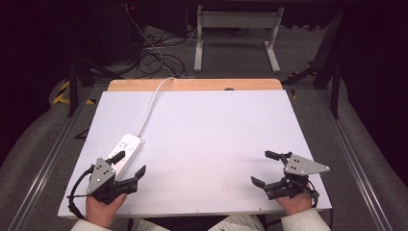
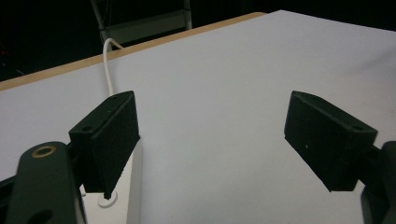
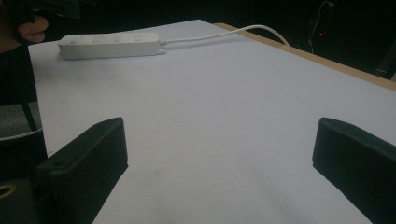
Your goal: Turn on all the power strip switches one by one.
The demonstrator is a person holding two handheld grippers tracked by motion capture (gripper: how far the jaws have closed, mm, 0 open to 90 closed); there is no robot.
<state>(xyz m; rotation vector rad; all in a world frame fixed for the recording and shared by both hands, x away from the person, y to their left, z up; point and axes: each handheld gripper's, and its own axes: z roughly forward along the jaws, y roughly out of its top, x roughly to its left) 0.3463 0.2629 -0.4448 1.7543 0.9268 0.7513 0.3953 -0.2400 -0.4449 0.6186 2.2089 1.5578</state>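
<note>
A white power strip (image 1: 126,150) lies at the left of the white table top (image 1: 207,144), and its white cable (image 1: 153,103) runs off over the far edge. My left gripper (image 1: 129,165) is open at the front left, one jaw over the strip's near end and nothing held between them. In the left gripper view the strip (image 2: 122,198) lies under the left jaw, and the gripper (image 2: 212,140) stands wide. My right gripper (image 1: 263,167) is open at the front right over bare table. The right gripper view has the strip (image 3: 109,45) far off at the upper left, beyond the gripper (image 3: 219,163).
A wooden strip (image 1: 195,85) edges the table's far side. Beyond it stand a white table frame (image 1: 235,33) and a tangle of cables (image 1: 154,53) on the floor. Metal rails (image 1: 43,168) run along both sides of the table.
</note>
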